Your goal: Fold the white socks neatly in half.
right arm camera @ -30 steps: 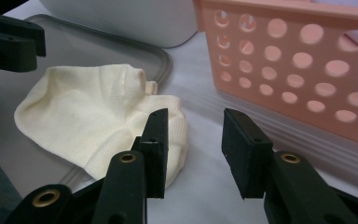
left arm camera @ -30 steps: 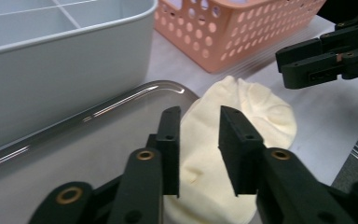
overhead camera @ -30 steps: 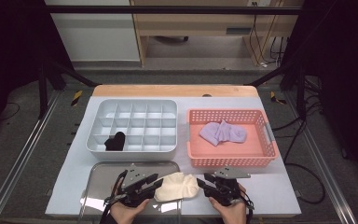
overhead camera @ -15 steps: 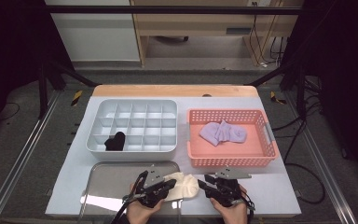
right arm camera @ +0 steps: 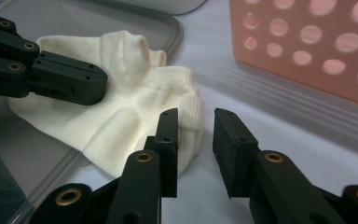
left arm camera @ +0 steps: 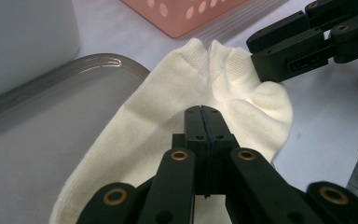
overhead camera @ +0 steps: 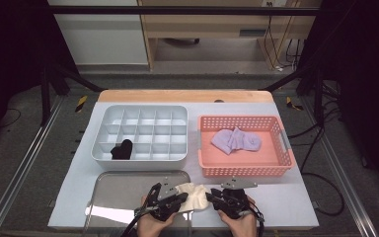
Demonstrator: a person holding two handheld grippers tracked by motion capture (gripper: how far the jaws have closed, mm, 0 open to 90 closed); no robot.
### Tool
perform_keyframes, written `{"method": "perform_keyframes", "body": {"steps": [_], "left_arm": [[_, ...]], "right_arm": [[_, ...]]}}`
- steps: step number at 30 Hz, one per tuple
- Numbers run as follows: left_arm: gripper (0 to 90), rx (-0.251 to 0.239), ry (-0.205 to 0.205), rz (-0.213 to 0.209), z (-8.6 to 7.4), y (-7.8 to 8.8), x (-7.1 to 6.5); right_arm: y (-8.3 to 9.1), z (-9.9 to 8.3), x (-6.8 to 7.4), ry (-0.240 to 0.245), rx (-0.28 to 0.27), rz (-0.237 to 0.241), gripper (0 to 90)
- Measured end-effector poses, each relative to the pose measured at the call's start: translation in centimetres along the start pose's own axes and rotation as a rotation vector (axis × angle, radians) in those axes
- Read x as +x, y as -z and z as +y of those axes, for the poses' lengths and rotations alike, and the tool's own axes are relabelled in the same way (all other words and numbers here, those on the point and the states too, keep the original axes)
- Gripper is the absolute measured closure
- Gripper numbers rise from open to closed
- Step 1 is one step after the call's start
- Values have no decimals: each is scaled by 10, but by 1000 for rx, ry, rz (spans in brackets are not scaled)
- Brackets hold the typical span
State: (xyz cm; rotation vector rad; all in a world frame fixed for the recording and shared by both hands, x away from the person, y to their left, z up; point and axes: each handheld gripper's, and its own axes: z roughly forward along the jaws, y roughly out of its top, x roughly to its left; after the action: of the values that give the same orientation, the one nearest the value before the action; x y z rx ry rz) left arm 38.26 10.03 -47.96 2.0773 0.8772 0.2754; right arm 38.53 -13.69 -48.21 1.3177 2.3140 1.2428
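You have a cream sock (left arm camera: 177,112) of fine ribbed knit cloth, soft and matt, with a coarser weave at its cuff. Each tool, left (left arm camera: 202,116) and right (right arm camera: 195,135), is matt black plastic with brass-coloured pins at the joints. The tray (overhead camera: 123,195) looks like brushed grey metal with a dull sheen. The basket (overhead camera: 242,170) is smooth salmon plastic pierced with round holes. The divided box (overhead camera: 138,160) is pale satin plastic. Your counter (overhead camera: 296,202) has a smooth, matt, whitish cover and a wooden far edge.
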Motion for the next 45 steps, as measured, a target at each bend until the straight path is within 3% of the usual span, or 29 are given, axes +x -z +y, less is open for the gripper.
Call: {"method": "perform_keyframes", "body": {"steps": [3,11,14,18,19,23,28,32,35,36,38,39,43,45], "left_arm": [[888,1,3,-6,0,0,1],[888,4,7,-7,0,0,1],[887,4,7,-7,0,0,1],[885,5,13,-8,0,0,2],[884,7,22,-11,1,0,2],[871,9,26,-13,2,0,2],[861,4,42,-35,3,4,3],[852,-29,58,-44,6,20,8],[844,-60,41,15,5,39,16],[841,-60,41,15,5,39,16],[838,-81,63,45,1,53,26],[835,-94,80,84,-5,67,36],[832,-83,125,113,-20,78,51],[835,-53,155,102,-30,75,55]], "right_arm": [[-4,-1,1,-4,30,2,747],[-6,-1,4,-45,44,9,851],[-5,1,5,-40,53,5,862],[1,4,5,-34,17,17,864],[8,8,7,-34,-18,37,863],[17,15,18,6,-64,90,863],[19,20,31,51,-64,113,862],[19,19,28,35,-63,105,860],[19,19,26,25,-61,94,858],[19,19,26,25,-61,94,858],[19,20,26,27,-57,88,857],[19,20,26,27,-54,86,857],[18,21,28,31,-43,71,854],[17,24,31,30,-35,62,854]]}}
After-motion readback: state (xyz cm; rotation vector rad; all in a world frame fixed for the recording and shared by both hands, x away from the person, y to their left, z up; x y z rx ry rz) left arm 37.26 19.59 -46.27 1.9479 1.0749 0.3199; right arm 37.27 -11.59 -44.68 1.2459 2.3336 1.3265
